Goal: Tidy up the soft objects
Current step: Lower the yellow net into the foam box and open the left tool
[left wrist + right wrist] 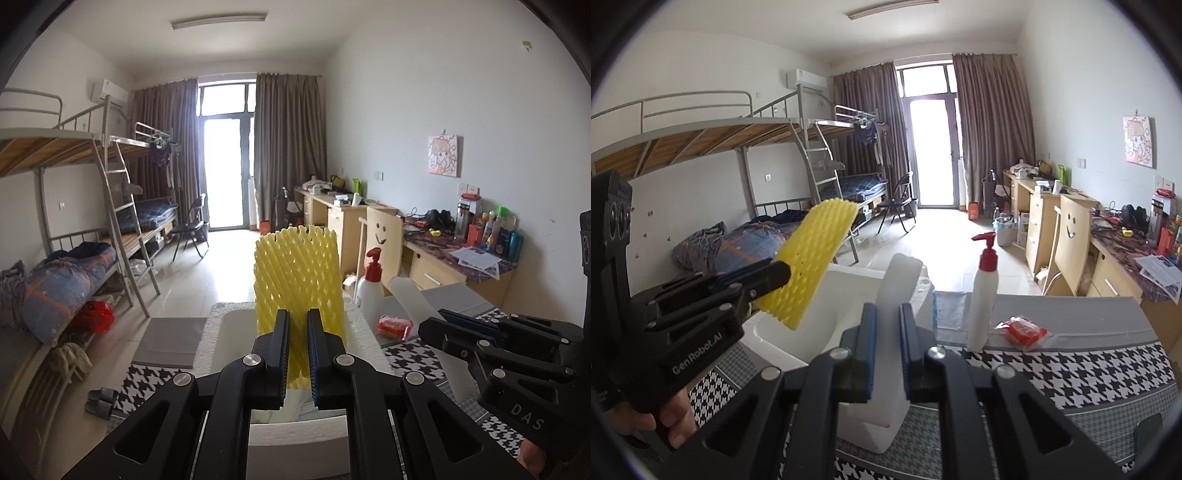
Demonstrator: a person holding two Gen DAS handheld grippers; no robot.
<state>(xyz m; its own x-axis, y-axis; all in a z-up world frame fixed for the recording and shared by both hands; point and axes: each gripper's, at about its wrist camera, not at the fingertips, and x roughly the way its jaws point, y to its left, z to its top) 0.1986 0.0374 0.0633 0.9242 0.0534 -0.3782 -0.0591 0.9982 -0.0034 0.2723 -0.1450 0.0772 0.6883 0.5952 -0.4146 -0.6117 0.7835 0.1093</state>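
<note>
The left gripper is closed on a yellow foam net sleeve, a soft lattice of diamond-shaped openings with a ragged upper edge. The sleeve stands upright between the blue ribbed pads and is held above a white polystyrene box, coarse-grained and thick-walled.

The right gripper is closed on a white foam sheet, smooth, translucent and rounded at its upper end. The sheet rises between the pads at the box's near right corner.

Both items are clear of the table, which carries a black-and-white houndstooth cloth and grey mats. A white pump bottle with a red dispenser stands just right of the box; a red wrapped packet lies near it.

A hand grips the left tool's handle. Both grippers point forward and slightly downward, the left angled toward the right.
</note>
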